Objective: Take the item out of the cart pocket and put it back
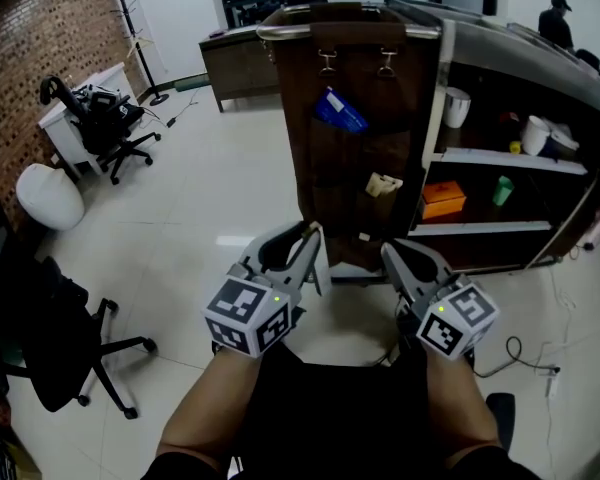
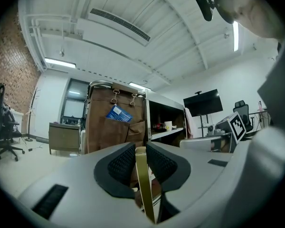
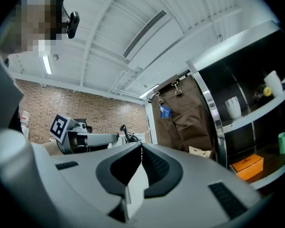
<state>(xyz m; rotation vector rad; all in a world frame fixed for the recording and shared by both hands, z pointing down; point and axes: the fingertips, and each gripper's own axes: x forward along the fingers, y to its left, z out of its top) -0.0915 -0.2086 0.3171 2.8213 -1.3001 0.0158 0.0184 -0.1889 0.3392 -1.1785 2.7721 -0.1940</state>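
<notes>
A brown hanging organizer [image 1: 310,158] covers the end of the cart [image 1: 520,68]. A blue packet [image 1: 338,111] sticks out of its upper pocket, and it also shows in the left gripper view [image 2: 118,113] and the right gripper view [image 3: 165,111]. A beige item [image 1: 382,184] sits in a lower pocket. Both grippers are held low, short of the organizer. My left gripper [image 1: 315,233] is shut on a thin gold strip [image 2: 142,184], which is seen edge-on. The jaw tips of my right gripper [image 1: 388,251] meet, with no task item between them.
The cart shelves hold an orange box [image 1: 443,200], a green cup [image 1: 502,190] and white cups [image 1: 456,107]. Office chairs [image 1: 105,128] and a white stool [image 1: 48,196] stand at the left. A cable [image 1: 520,353] lies on the floor at the right. A person [image 1: 555,18] stands far back.
</notes>
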